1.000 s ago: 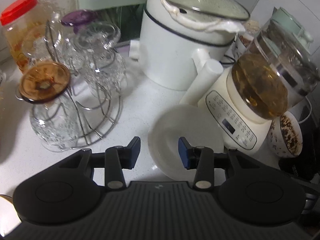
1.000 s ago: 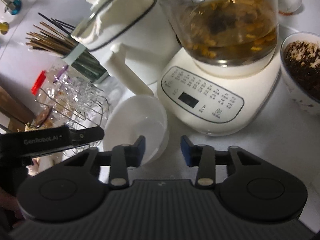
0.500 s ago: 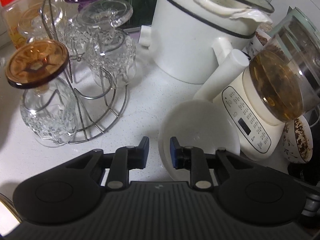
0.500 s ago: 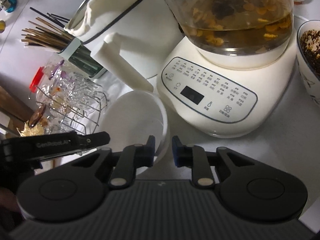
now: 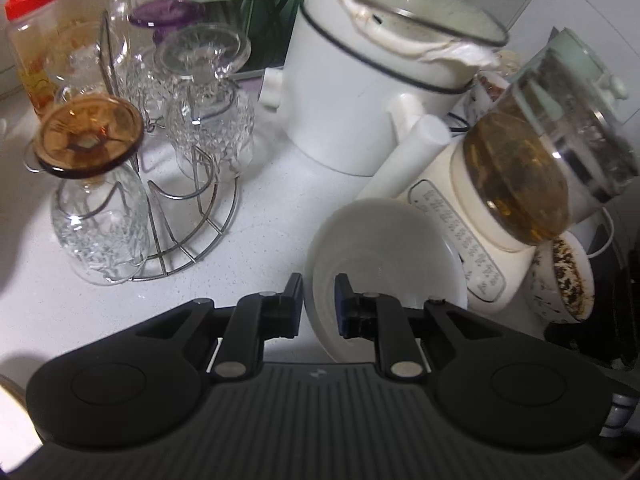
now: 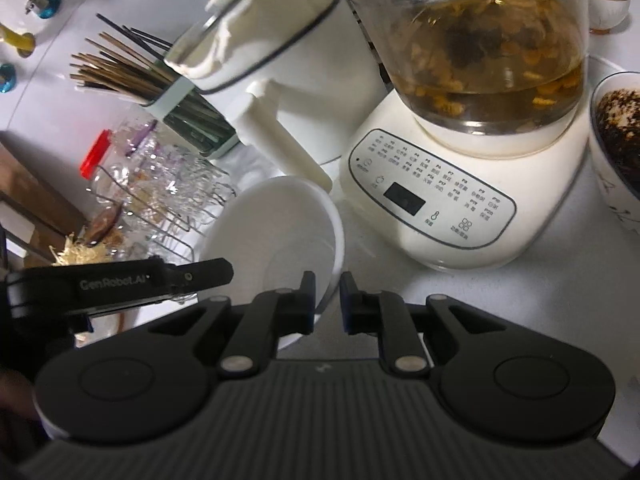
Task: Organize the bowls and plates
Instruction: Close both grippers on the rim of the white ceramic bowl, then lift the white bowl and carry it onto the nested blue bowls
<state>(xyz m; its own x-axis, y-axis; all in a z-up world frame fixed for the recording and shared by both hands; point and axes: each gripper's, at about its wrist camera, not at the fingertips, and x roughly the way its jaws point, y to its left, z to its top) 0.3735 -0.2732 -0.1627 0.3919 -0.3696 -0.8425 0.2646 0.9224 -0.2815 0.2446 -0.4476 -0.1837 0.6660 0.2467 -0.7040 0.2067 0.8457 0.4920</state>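
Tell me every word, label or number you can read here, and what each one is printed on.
"GenRobot.AI": white letters on the side of the black left gripper, seen from the right wrist.
Rows of small print and icons on the cream kettle base's control panel: too small to read.
Dark display on that panel: blank.
Red-lidded clear plastic jar: orange pattern, no readable words.

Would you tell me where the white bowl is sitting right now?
The white bowl sits on the counter, low and right of centre in the left wrist view, against the kettle base and below the white pot's handle.
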